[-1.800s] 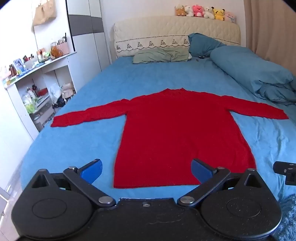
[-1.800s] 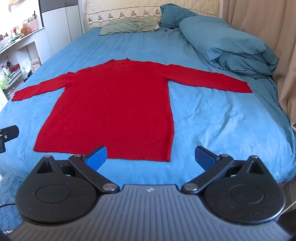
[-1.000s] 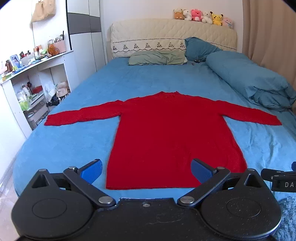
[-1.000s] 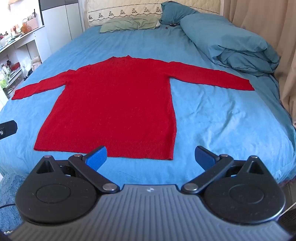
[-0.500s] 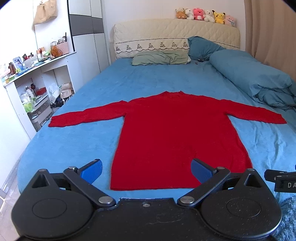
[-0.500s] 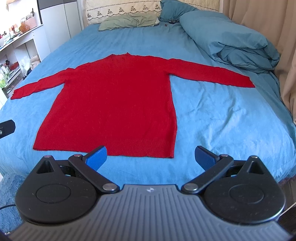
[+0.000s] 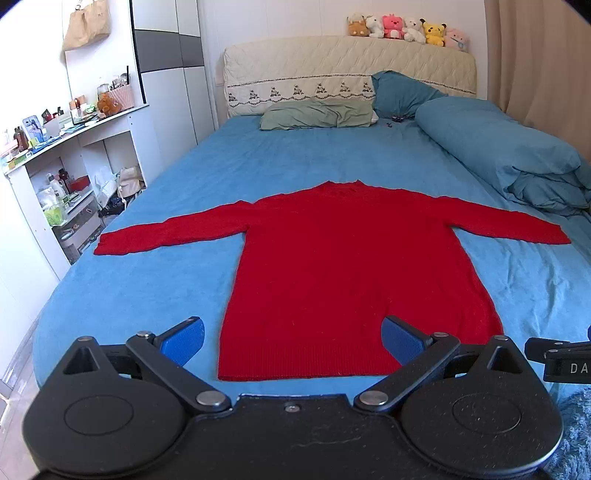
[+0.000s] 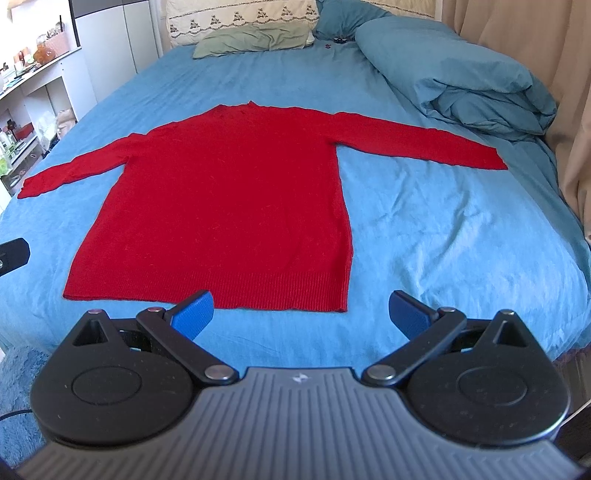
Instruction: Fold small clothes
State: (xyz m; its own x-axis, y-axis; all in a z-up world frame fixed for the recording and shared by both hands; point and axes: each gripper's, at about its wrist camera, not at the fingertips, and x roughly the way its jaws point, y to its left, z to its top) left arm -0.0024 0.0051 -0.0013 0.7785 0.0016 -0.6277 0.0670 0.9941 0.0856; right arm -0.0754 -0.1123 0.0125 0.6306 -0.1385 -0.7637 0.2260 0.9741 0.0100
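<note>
**Left wrist and right wrist views: red sweater spread flat on bed, both grippers unloaded**

Left wrist view: red knit sweater (image 7: 354, 266) lies flat on the blue bedsheet (image 7: 155, 288), hem toward the camera, neckline toward the headboard (image 7: 347, 70). Both sleeves extend straight out to the sides; the left cuff ends near the bed's left edge, the right cuff near the folded teal duvet (image 7: 517, 155). The ribbed hem runs parallel to the near bed edge, just short of it.

Left gripper (image 7: 293, 338): jaws spread wide, nothing between the blue pads (image 7: 183, 339). It hangs at the foot of the bed, straddling the left half of the hem in the frame. Whether the pads touch fabric cannot be told.

Right wrist view: right gripper (image 8: 301, 314) is also spread wide and holds nothing. Its left pad overlaps the hem mid-width in the frame; its right pad sits over bare sheet beyond the sweater's (image 8: 229, 206) right hem corner.

Surroundings: green pillow (image 7: 317, 114) and teal pillow (image 7: 399, 92) lie at the head of the bed. A row of plush toys (image 7: 406, 27) sits on top of the headboard. White shelving (image 7: 74, 155) with clutter stands along the left wall, and a beige curtain (image 8: 517, 48) hangs on the right.
</note>
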